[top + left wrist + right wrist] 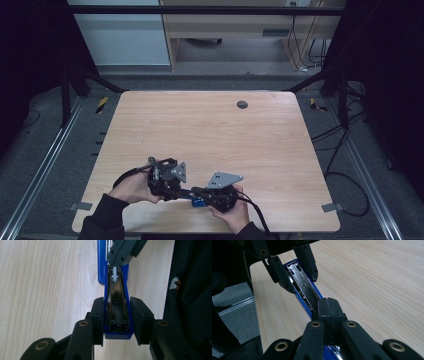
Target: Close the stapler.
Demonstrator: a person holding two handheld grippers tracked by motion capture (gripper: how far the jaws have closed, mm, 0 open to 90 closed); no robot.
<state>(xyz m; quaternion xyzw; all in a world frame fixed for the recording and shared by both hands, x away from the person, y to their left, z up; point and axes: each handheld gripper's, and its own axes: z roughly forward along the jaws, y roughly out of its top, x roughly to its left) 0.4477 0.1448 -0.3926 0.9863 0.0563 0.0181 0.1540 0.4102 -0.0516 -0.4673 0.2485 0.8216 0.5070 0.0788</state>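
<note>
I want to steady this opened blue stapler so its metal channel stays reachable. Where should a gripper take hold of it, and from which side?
Grip the blue stapler across its two long blue side walls near the front end, coming in along its length, as the left gripper does. The walls are parallel and narrow, so the pads sit flat, and the metal channel stays open from above for the shut right gripper.
</note>
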